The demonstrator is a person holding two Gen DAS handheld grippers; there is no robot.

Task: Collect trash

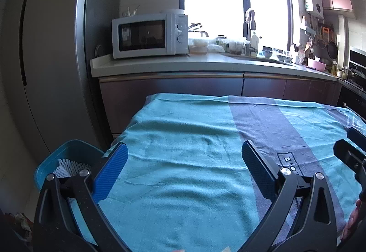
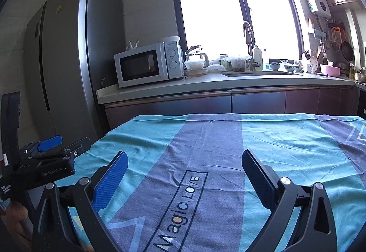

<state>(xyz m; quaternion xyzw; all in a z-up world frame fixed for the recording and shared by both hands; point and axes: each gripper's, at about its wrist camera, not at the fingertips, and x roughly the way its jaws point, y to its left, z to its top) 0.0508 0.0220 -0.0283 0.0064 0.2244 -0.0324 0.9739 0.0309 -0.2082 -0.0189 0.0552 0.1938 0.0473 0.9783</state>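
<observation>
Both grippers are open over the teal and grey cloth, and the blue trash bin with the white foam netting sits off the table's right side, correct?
Not quite. The blue bin sits off the table's left side, beside the left gripper, as the left wrist view shows. The rest holds: white foam netting lies in it, and the left gripper and right gripper are open over the cloth.

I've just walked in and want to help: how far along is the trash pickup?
Looks nearly done: the cloth shows no trash, and the blue bin beside the table holds white material. Left gripper and right gripper are open, holding nothing. Nothing visible remains.
</observation>
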